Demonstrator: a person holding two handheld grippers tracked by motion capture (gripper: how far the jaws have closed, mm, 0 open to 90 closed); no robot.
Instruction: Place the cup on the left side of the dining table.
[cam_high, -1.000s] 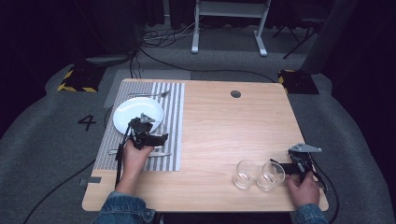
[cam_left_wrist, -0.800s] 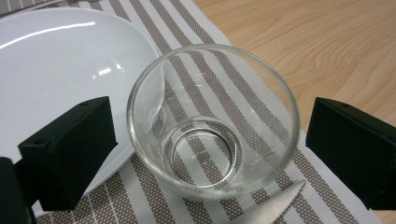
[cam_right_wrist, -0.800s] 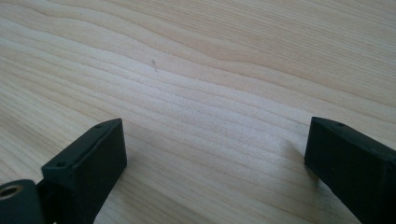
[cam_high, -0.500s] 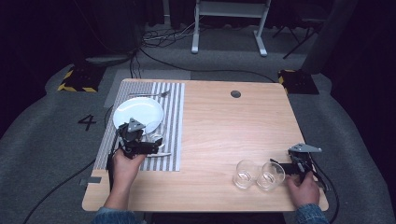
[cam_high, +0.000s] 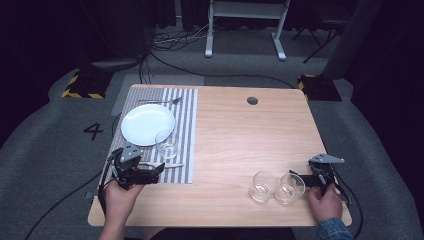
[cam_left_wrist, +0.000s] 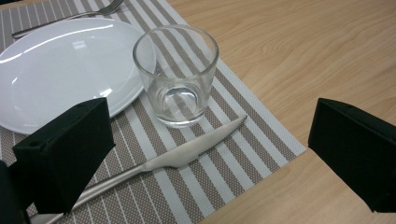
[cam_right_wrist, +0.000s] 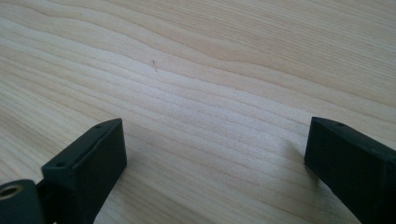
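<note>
Left claw (cam_left_wrist: 210, 154) gapes empty before glass (cam_left_wrist: 176, 74), knife (cam_left_wrist: 154, 163), plate (cam_left_wrist: 60, 70); right claw (cam_right_wrist: 215, 172) gapes over bare table (cam_right_wrist: 210, 70).

A placemat (cam_high: 185, 112) lies on the left part of the table (cam_high: 240, 135). On it, a plate (cam_high: 147, 124) sits toward the far left, with a fork (cam_high: 159, 101) beyond it along the mat's far edge. A glass (cam_high: 165, 143) stands just right of the plate's near rim, and a knife (cam_high: 165, 164) lies crosswise just nearer than the glass. The left claw (cam_high: 152, 172) sits at the mat's near left corner. Near the table's near right edge, two glasses (cam_high: 276, 186) stand side by side, the right claw (cam_high: 300, 180) just right of them.
</note>
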